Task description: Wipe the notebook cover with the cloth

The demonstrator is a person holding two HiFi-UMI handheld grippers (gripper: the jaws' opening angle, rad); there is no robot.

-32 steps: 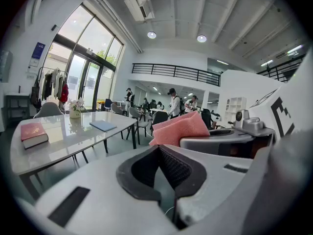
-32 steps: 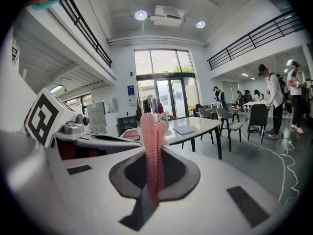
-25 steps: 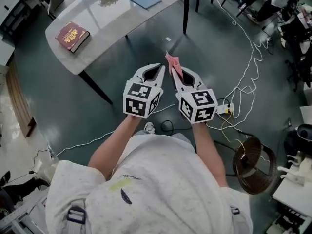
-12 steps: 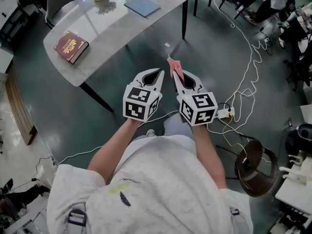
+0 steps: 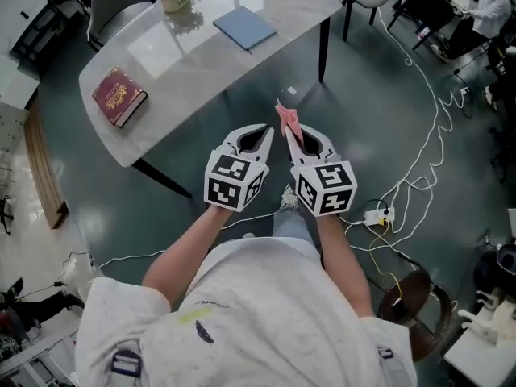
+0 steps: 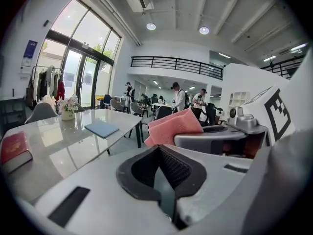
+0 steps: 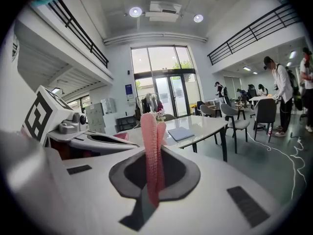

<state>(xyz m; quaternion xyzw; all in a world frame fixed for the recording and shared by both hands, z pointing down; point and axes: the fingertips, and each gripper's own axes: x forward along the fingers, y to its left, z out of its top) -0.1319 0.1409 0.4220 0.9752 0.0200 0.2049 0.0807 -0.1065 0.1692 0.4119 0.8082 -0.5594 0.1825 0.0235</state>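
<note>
left gripper (image 5: 264, 132) pressed together, empty | pink cloth (image 5: 287, 119) pinched by right gripper (image 5: 290, 140) | risk: cloth pulled loose when dragged across blue notebook (image 5: 244, 27)

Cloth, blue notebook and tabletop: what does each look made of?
Cloth: pink, soft, nubby surface, folded limply; probably microfibre or terry.
Notebook: flat blue matte cover with no glare; card or cloth-covered board, can't tell which.
Tabletop: pale and glossy, with clear reflections; polished stone or a laminate look-alike.
</note>
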